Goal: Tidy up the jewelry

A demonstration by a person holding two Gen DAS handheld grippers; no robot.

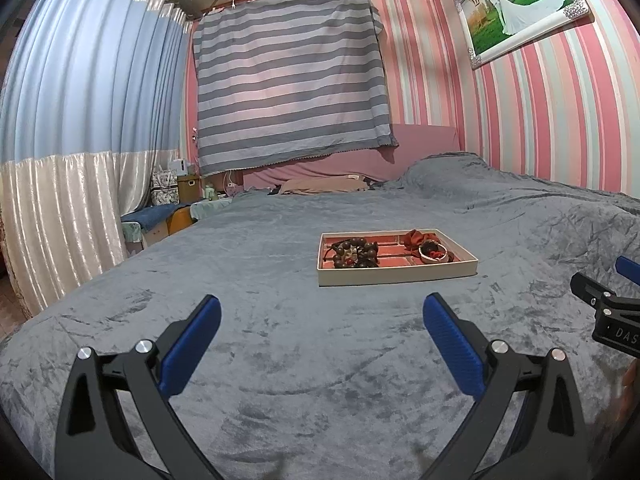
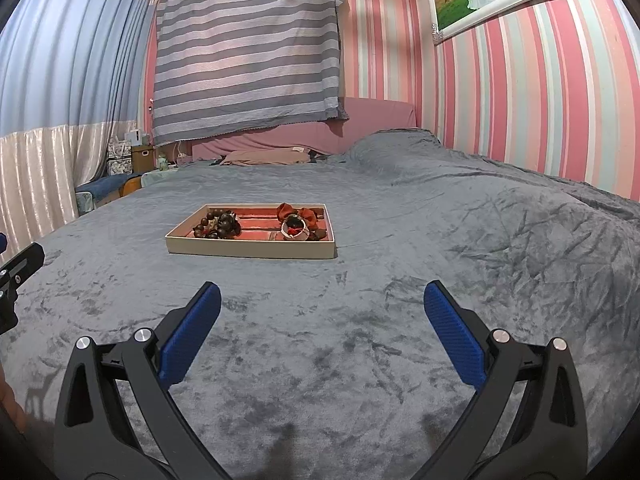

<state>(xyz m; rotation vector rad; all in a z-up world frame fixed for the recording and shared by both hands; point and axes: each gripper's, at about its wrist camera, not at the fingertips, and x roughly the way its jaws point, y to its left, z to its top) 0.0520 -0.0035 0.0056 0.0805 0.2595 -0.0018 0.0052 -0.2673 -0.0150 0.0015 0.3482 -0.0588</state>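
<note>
A shallow cream jewelry tray (image 1: 396, 276) (image 2: 248, 251) with a red lining rests on the grey bed blanket. In its left part lies a dark wooden bead bracelet (image 1: 354, 253) (image 2: 218, 224). Its right part holds a red fabric piece (image 1: 414, 238) (image 2: 288, 211) and a white bangle (image 1: 434, 253) (image 2: 295, 232). My left gripper (image 1: 322, 308) hovers open above the blanket, short of the tray, with nothing between its blue pads. My right gripper (image 2: 322, 296) is open too, also short of the tray and empty. Each gripper shows at the edge of the other's view.
The grey blanket (image 1: 280, 352) (image 2: 440, 280) covers a wide bed. A pink striped wall with a framed photo (image 1: 520, 8) runs along the right. A striped cloth (image 1: 288, 80) hangs behind the bed. Curtains and a cluttered bedside stand (image 1: 176, 192) are at the left.
</note>
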